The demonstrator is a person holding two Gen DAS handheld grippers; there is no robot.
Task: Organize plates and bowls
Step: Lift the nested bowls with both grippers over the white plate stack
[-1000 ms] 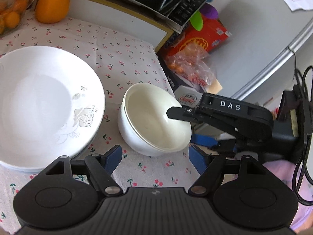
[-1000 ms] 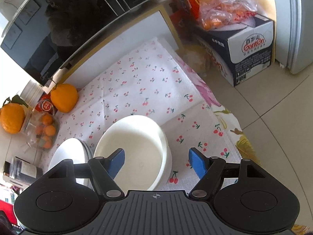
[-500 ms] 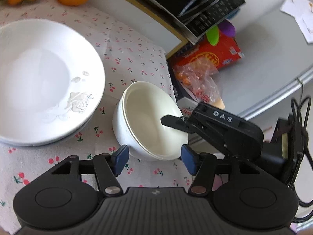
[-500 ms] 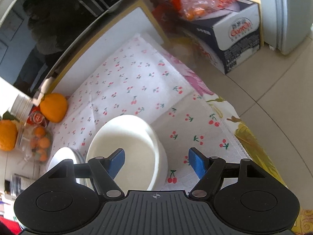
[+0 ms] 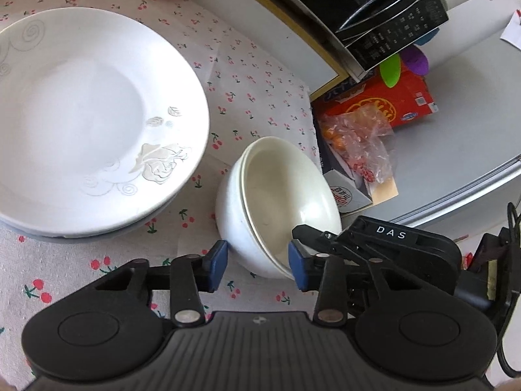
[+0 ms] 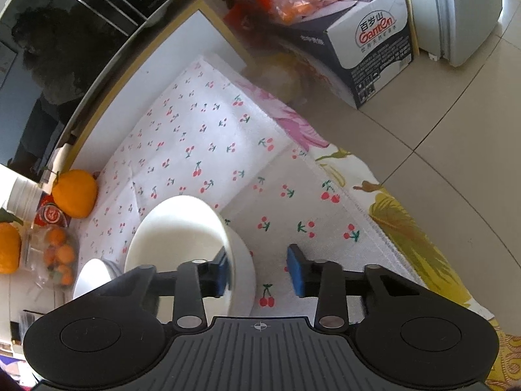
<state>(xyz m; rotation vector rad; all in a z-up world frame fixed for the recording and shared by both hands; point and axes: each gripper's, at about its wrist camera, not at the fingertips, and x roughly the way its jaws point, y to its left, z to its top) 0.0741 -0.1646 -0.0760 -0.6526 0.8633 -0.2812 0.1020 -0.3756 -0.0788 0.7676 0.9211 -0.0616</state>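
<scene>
1. Bowls (image 5: 276, 208): two white bowls nested, tilted, resting on the cherry-print cloth (image 5: 254, 97) that covers the surface, just beside the plates.
2. Plates (image 5: 91, 110): white stack with a raised rose pattern, left of the bowls in the left wrist view and apart from them.
3. Left hand-held gripper (image 5: 257, 262): jaws narrowing, straddling the near wall of the bowls, one pad outside, one inside; no firm press is visible.
4. Right hand-held gripper (image 6: 259, 268): jaws closing; left pad inside the rim, right pad off the wall over the cloth, so the wall lies between them with nothing clamped yet.
5. Orange (image 6: 75, 192) and cardboard box (image 6: 368, 55): bystanders, well apart from the work.
6. Risk, slip: glazed, curved walls give the pads little purchase; a shallow bite could let the bowls rotate or drop.
7. Risk, separation: a grip on one bowl's rim only may lift it and leave the other behind.
8. Risk, conflict: two grippers pulling unevenly could tip the pair against the plates or toward the surface edge.
</scene>
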